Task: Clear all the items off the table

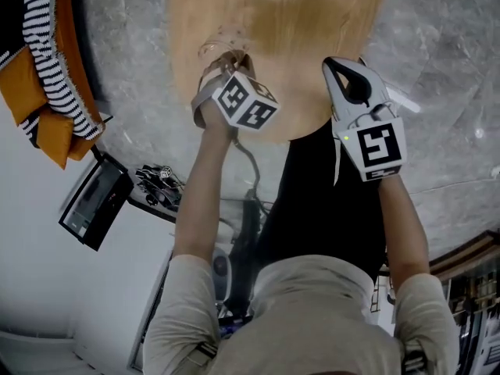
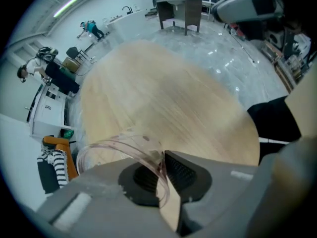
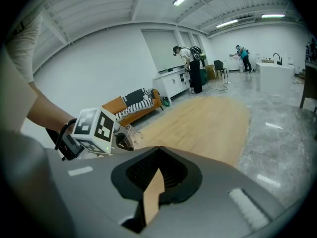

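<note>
Left gripper (image 2: 163,176) clamps clear cup (image 2: 121,145) rim over table (image 2: 173,93); right gripper (image 3: 153,183) closed, empty.

From the head, looks steeply down, close over the left gripper (image 1: 226,59) and right gripper (image 1: 337,67), onto the light oval wooden worktop (image 1: 273,22). From the left gripper, faces low along that worktop toward the far room. From the right gripper, faces leftward across it, near the left gripper and its clear plastic cup (image 3: 125,135). Shares worktop and orange sofa with striped cushions (image 3: 133,103) across all three.
</note>
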Tool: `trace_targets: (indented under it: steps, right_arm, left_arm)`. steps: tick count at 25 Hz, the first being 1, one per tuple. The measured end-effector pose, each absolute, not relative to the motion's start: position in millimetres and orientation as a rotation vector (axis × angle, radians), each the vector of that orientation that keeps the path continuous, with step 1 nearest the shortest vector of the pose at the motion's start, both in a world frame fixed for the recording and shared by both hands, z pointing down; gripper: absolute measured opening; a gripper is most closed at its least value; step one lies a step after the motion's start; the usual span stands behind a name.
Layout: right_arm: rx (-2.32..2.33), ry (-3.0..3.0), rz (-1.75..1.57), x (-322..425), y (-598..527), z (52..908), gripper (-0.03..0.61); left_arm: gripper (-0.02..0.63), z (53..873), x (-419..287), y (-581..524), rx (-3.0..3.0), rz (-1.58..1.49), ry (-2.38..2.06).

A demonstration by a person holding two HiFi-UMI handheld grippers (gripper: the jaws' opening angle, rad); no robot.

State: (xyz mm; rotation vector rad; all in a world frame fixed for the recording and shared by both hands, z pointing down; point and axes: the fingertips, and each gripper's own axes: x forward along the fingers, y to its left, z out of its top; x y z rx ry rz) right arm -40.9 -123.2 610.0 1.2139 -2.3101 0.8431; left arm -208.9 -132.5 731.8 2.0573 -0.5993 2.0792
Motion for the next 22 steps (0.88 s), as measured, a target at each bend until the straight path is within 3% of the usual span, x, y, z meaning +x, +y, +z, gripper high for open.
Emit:
trace_targets:
  steps: [10,22]
  right_arm:
    - [1.170,-2.446,0.668,-62.7,-144.8,508.0,0.008]
    - [1.083,-2.590,0.519,-97.9,-145.1,398.7,0.008]
  left_arm:
    - [0.043,589.2,-155.0,-120.1,2.178,1.594,-0.967]
    - [0.044,460.0,-162.7,-112.1,2.092,1.172,-1.354]
